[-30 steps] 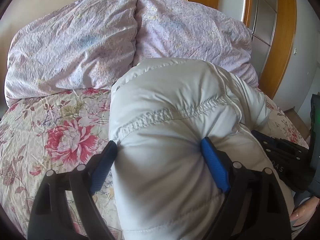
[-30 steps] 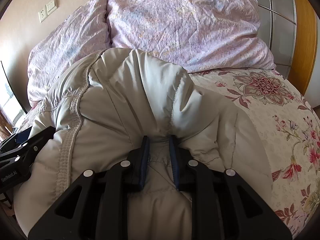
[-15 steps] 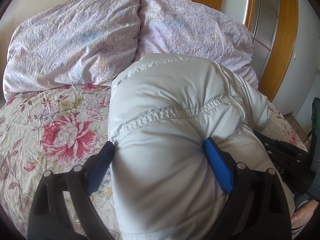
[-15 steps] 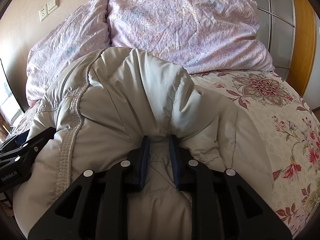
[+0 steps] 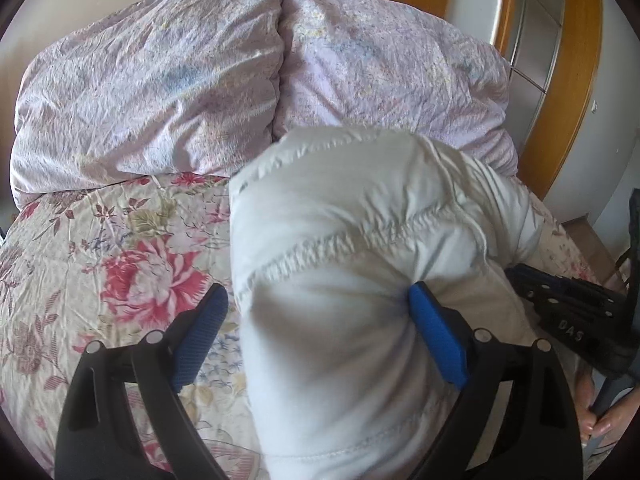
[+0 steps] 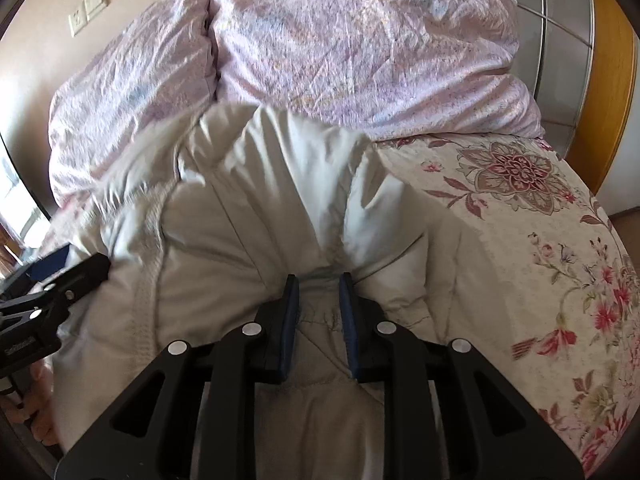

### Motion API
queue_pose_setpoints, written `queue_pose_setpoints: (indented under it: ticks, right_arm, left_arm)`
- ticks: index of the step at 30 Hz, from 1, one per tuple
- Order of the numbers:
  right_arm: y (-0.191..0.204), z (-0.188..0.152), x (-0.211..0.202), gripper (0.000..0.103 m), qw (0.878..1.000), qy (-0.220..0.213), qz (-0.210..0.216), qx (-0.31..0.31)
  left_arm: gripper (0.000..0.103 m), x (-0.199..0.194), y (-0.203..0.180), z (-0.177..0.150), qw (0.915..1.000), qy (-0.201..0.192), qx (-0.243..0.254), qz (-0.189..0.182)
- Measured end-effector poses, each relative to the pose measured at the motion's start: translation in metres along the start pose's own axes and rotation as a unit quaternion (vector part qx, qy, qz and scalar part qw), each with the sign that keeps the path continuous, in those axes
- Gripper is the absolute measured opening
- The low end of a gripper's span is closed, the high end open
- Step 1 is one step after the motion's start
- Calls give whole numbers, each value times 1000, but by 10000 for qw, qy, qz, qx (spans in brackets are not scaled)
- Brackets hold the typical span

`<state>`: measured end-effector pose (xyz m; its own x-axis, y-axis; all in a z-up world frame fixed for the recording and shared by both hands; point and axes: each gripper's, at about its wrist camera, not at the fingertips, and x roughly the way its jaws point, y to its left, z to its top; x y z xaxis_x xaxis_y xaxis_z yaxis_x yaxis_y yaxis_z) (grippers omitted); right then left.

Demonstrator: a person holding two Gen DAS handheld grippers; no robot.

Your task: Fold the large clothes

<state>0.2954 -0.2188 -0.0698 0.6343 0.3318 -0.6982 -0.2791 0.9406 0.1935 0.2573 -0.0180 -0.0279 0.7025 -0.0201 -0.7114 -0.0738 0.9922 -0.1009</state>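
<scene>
Working over a floral bedspread [image 5: 100,256], we are facing two lilac pillows [image 6: 360,40] across the upper frame, a wall socket [image 6: 86,14] at upper left. Our puffy pale jacket [image 5: 360,280] is filling the centre. Our left gripper [image 5: 316,332] is spread wide around its bulk; our right gripper [image 6: 318,312] is pinching a fold.

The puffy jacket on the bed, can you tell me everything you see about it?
The puffy jacket is pale grey-white, quilted, with gathered stitched seams and smooth, slightly shiny fabric. It lies bunched in a mound on the flowery bedspread, its far end against the lilac pillows. The right gripper pinches a fold; the left gripper is open around its edge.
</scene>
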Motion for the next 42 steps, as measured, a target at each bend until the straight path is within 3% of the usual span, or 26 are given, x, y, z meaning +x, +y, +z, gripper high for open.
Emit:
queue_pose_setpoints:
  ticks: [4,11,16,26,42]
  right_arm:
    - [5,22,-12,22,9996,-259,31,-45]
    - [8,38,12,22,9993,-342,-90,-76]
    - [-7,31,29,21,9992,-326,186,171]
    - [-9,23,42,21,9980,-471,330,270]
    - [-10,21,49,21,9973,-459,430,379]
  left_arm:
    - [91,-3,3,14,9997,-158,40,189]
    - [93,12,-4,15,9986,-295,180,408]
    - [93,23,-4,12,9991,-259,119,309]
    - [95,37,4,6,9997,-174,-150,-12]
    - [97,45,3,-1,9992,-343,-183,-26]
